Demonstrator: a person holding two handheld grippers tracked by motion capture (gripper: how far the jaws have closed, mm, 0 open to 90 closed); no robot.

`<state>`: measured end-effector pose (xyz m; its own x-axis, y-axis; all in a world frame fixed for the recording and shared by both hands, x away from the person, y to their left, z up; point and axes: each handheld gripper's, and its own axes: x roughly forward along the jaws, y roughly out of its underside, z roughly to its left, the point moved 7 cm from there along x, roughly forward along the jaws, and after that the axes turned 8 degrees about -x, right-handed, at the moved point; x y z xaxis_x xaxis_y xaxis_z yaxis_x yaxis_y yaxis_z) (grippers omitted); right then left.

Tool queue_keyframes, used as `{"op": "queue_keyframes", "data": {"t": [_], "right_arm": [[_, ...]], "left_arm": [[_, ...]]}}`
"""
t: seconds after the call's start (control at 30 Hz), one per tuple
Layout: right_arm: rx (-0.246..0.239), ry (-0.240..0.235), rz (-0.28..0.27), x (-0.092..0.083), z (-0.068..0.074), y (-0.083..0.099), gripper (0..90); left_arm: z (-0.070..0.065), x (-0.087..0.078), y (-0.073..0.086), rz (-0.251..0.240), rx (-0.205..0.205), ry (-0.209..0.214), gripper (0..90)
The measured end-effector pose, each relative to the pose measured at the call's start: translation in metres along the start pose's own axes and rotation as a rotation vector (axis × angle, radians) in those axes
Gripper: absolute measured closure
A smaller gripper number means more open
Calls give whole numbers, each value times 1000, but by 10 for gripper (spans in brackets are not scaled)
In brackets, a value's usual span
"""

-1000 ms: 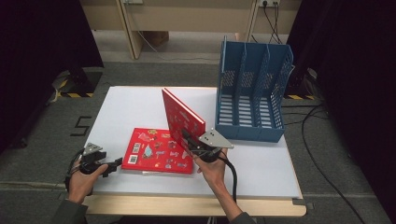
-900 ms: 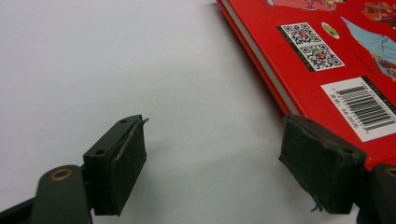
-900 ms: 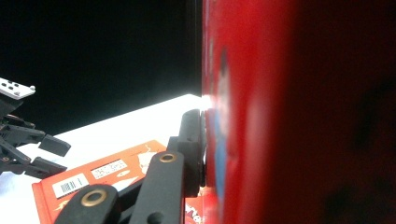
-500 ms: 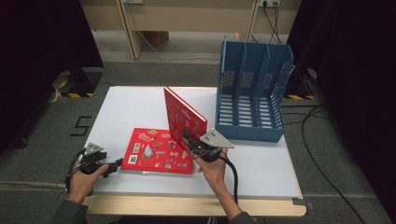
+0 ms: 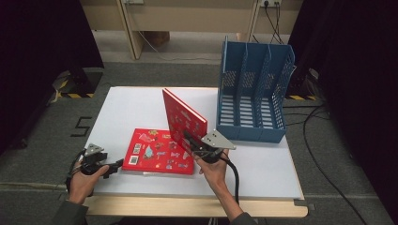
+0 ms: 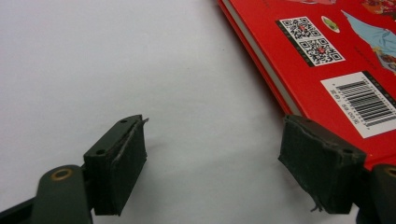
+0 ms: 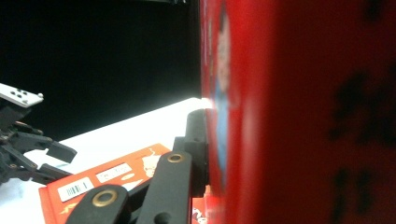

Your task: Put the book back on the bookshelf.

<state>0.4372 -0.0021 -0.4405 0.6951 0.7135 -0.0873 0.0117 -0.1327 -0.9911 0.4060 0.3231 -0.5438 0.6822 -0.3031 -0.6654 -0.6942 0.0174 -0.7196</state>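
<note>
Books first: two red ones on the white table (image 5: 141, 105). One red book (image 5: 157, 152) lies flat near the person's edge, cover full of little pictures, with a barcode and QR codes at its left end. The other, the raised red book (image 5: 184, 121), is standing up on edge, tilted, its lower corner over the flat one's right side. Can't tell whether it actually touches the flat one.

Right gripper (image 5: 199, 146) has that raised book pinched at the lower near corner. From the right gripper view you can see one black jaw pressed flat against the cover, and the cover is so close it's mostly red blur. The other jaw is hidden behind the book. The person's right hand (image 5: 212, 168) is wrapped around the handle, cable trailing back toward the table edge.

Left gripper (image 5: 112, 165) sits low at the front left of the table, just beside the flat book's left end, held in the left hand (image 5: 84, 180). Jaws are spread wide with nothing between them but bare tabletop. In the left gripper view the right-hand jaw sits right by the book's barcode corner, can't say if it's touching.

Blue file rack (image 5: 253, 91) with three slots stands at the far right of the table, just beside the raised book but apart from it.
</note>
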Motion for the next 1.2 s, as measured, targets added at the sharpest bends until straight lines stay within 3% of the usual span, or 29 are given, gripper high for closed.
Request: {"op": "queue_keyframes", "data": {"t": [0.27, 0.57, 0.87, 1.2], "right_arm": [[60, -14, -8, -3, -5, -3, 793], [84, -6, -37, -13, -11, -19, 793], [54, 29, -45, -25, -20, -31, 794], [68, 58, -51, -45, -30, -40, 794]], "left_arm": [[0, 0, 0, 0, 0, 0, 217], [0, 0, -1, -5, -2, 0, 215], [1, 0, -1, -3, -1, -2, 213], [1, 0, 0, 1, -1, -1, 211]]}}
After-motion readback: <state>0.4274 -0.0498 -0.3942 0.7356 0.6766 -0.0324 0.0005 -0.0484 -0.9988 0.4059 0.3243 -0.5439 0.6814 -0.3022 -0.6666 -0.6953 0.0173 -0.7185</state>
